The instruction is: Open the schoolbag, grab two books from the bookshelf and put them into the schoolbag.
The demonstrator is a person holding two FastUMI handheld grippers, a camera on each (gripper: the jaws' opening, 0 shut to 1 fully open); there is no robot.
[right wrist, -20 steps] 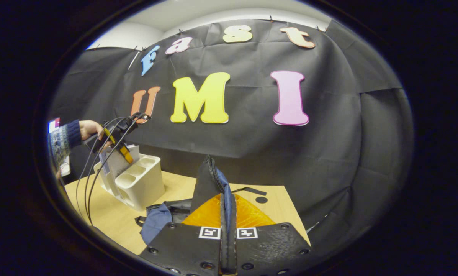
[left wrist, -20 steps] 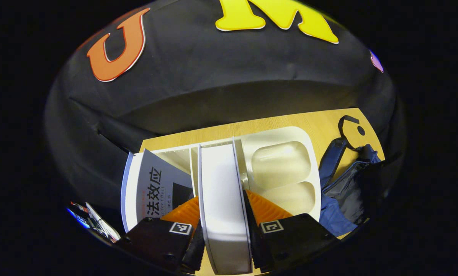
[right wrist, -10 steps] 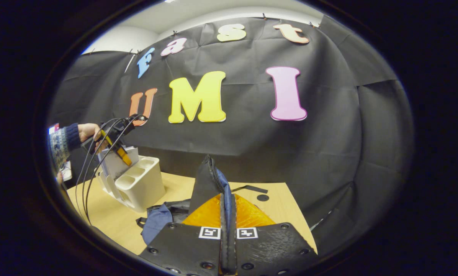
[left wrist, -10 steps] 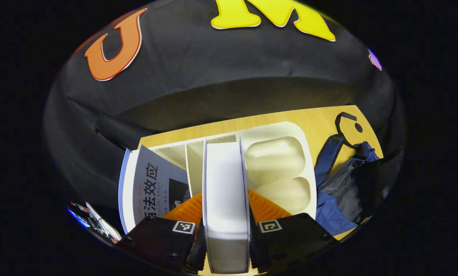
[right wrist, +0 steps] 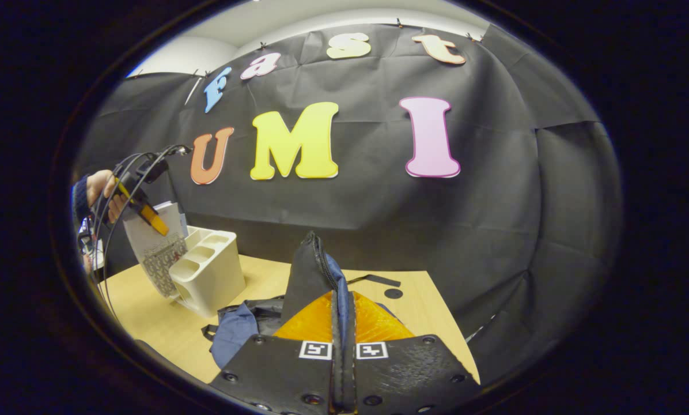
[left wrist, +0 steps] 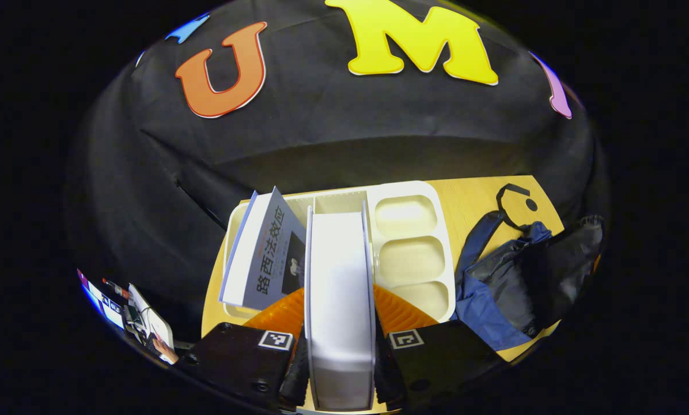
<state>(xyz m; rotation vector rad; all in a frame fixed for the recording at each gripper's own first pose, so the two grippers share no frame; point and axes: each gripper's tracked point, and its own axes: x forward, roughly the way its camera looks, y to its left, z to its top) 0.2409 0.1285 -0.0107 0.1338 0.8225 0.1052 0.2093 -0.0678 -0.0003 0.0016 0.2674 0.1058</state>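
In the left gripper view my left gripper (left wrist: pixel 340 316) is shut on a white book (left wrist: pixel 339 271), held edge-on above the white bookshelf (left wrist: pixel 405 242). A second book with a grey cover (left wrist: pixel 267 253) leans in the shelf's left slot. The blue and black schoolbag (left wrist: pixel 508 282) lies to the right of the shelf. In the right gripper view my right gripper (right wrist: pixel 342 323) is shut on the schoolbag's zippered edge (right wrist: pixel 313 271) and holds it up. Far left there, a hand (right wrist: pixel 99 185) holds the left gripper (right wrist: pixel 142 203), with the white book (right wrist: pixel 144 237) hanging beside the bookshelf (right wrist: pixel 209 274).
The wooden table (right wrist: pixel 264 279) carries the shelf and bag. A black strap with a round dot (left wrist: pixel 514 195) lies at the table's far right corner. Black cables (right wrist: pixel 105 230) trail from the left gripper. Small devices (left wrist: pixel 134 302) sit off the table's left edge.
The left gripper has risen and drawn the white book up out of the shelf, which now lies farther below. The right gripper keeps holding the bag's edge, unmoved.
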